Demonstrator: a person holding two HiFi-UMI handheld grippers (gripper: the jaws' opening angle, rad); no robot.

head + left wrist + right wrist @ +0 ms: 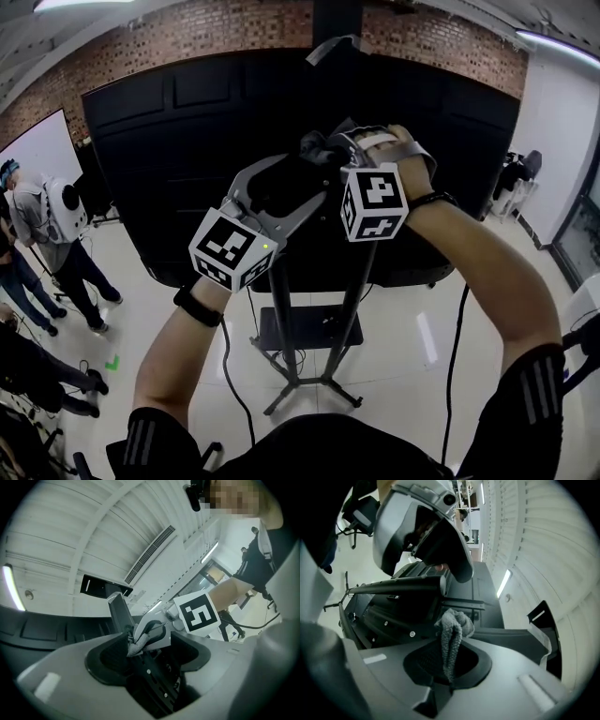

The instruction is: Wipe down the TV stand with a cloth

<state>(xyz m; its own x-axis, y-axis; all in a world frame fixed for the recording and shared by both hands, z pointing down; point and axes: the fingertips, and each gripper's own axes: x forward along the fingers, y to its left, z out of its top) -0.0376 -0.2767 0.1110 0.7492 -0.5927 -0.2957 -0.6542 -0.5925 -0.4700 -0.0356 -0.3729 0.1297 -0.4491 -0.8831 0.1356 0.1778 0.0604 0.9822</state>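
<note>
Both tools are raised together in front of the big black flat TV panel (159,150), tips almost meeting.

Right tool (447,677) is clenched on the grey knitted cloth (451,637). The fabric comes up out of the seam between its jaws and bunches at the top. Left tool (140,656) looks clenched on a small end of the same cloth, hard against the right tool's white nose. I read that as both gripping one rag.

The black metal TV stand (284,347) is below and ahead of both tools. Its twin upright posts run vertically down from behind the panel to splayed legs on the pale floor (412,356). The cloth isn't on the posts. Whether it touches the black bracketry seen behind it in the right gripper view, I can't tell.

My call is that wiping isn't under way. The key relation is that the posts' long axis is vertical and the cloth sits above them, so the stroke has to go down along the posts. Neither hand is clearly nearer. The right one holds most of the cloth, so I'd lead with it.
</note>
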